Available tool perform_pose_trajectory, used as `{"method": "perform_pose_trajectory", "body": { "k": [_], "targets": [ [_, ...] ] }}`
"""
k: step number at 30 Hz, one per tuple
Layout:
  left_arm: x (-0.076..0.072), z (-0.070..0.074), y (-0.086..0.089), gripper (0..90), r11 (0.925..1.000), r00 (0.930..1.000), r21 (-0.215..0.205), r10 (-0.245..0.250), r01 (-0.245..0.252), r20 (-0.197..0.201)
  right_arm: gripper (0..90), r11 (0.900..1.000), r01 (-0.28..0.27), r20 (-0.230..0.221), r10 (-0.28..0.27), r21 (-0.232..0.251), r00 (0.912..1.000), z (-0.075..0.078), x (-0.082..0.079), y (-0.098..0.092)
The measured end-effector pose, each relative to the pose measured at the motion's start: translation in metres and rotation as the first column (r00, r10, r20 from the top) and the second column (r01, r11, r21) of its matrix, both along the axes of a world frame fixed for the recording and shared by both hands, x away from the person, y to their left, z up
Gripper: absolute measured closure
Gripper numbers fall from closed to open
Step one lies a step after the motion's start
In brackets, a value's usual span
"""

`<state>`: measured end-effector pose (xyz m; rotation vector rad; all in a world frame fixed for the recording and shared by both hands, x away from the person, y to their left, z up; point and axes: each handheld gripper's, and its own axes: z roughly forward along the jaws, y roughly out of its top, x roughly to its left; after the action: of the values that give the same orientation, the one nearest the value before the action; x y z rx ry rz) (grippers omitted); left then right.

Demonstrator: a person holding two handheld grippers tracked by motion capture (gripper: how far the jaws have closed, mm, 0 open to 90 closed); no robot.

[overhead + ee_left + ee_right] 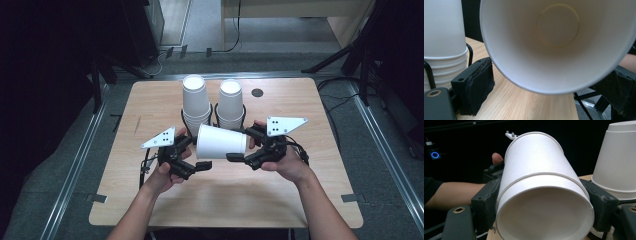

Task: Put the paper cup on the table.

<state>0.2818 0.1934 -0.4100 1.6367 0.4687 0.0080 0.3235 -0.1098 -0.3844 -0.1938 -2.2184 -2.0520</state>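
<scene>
A white paper cup [221, 141] lies on its side in the air above the wooden table [150, 105], mouth to the left. My right gripper [243, 144] is shut on its base end, and both pads press on its sides in the right gripper view [544, 202]. A raised line rings the cup [536, 162] halfway along, like the rim of a second cup sleeved over it. My left gripper [196, 152] stands open at the mouth end. In the left gripper view its left pad [476, 85] sits apart from the rim of the cup [559, 45], whose inside bottom shows.
Two stacks of upturned white cups [195, 102] [230, 102] stand in black wire holders [215, 114] just behind the held cup. One stack [444, 37] is close to my left gripper; another [616, 162] is beside my right. A round grommet [257, 92] sits at the back.
</scene>
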Motion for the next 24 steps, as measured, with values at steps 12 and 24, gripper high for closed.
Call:
{"method": "perform_pose_trajectory", "body": {
  "k": [12,24],
  "targets": [
    [0.0017,0.0046,-0.0023,5.9,1.0000,1.0000,-0.006,-0.008,0.008,-0.002,23.9,1.000,-0.007,-0.003,0.007,-0.004,1.0000,-0.0032,-0.0007,0.0006],
    [0.0014,0.0074,0.0026,5.8,0.9990,0.9999,-0.044,-0.011,0.011,-0.008,23.9,1.000,-0.013,0.000,0.013,-0.016,0.9999,-0.0049,-0.0019,0.0027]
  ]
}}
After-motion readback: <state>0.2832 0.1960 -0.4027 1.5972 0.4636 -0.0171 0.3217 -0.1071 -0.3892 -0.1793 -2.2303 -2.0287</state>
